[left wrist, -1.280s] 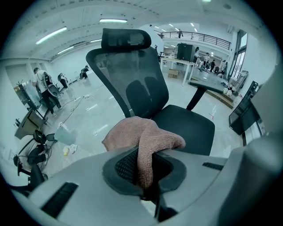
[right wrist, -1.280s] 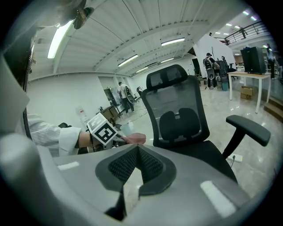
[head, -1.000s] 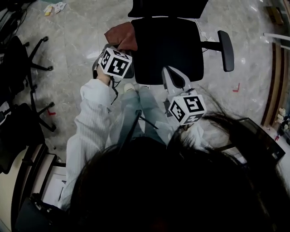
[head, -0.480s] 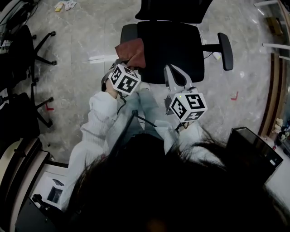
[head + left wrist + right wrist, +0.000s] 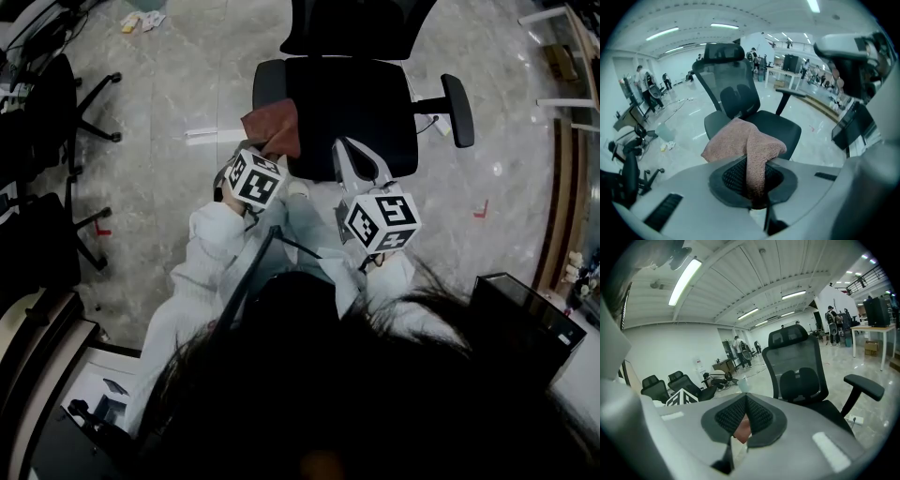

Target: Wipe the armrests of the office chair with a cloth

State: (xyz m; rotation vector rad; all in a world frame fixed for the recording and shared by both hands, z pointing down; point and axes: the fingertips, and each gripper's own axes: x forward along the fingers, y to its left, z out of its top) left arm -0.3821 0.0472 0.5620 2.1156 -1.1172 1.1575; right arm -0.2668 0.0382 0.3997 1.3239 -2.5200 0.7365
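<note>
Hanging from the left gripper [image 5: 754, 190], the cloth [image 5: 749, 146] is pinched by one narrow fold between the jaws. The rest bunches loose above and ahead of them.

Position: the cloth is at the front left corner of the chair, over the edge of the seat [image 5: 356, 103] and just short of the left armrest [image 5: 267, 82]. Cannot tell whether it touches the armrest yet. The right armrest [image 5: 458, 111] is well apart on the far side, with nothing on it.

The right gripper [image 5: 354, 150] hovers above the seat's front edge. Its jaws are pressed together at the tips and grip nothing. A pinkish patch shows through the gap behind the pads; not identified.

Step, as judged: approach to the left armrest, wiping not yet begun on either side.

Risks from here:
- The hold is on a thin fold only. Drag along the armrest could pull the cloth out of the jaws.
- The cloth is bunched, not flat. Only a ridge may touch, leaving parts of the armrest unwiped.
- If the bunch rides up, bare jaws could scrape the armrest.
- An office chair is likely to swivel or roll under a sideways push, and the right gripper is not steadying it.
</note>
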